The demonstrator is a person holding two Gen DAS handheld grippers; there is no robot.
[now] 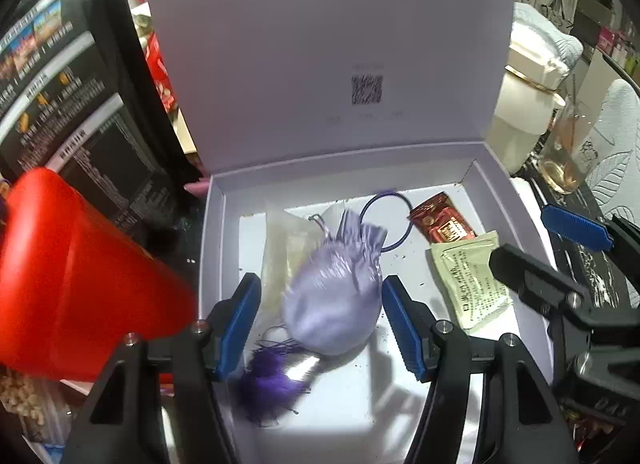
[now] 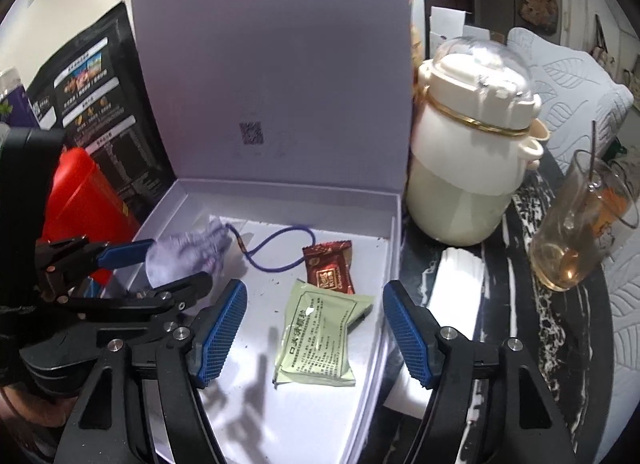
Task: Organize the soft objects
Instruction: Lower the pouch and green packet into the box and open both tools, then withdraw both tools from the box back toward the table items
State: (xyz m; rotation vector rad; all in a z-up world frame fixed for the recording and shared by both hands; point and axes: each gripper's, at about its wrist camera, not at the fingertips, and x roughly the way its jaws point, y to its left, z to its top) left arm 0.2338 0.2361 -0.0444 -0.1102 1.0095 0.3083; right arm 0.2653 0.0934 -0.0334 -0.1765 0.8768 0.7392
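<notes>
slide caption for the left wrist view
Open left gripper straddles a lavender satin pouch inside the open gift box.

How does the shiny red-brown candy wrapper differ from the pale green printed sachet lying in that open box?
The red-brown foil candy wrapper is smaller and glossy with a gold logo; the pale green paper-like sachet is larger, matte and covered in black printed text. The wrapper lies nearer the raised lid, the sachet nearer the cameras, its upper right corner bent up. Both lie flat on the floor of the lilac cardboard box, untouched by either gripper.

Black marbled tabletop point(image 2: 516, 264), quilted white bedding point(image 2: 576, 76)
</notes>
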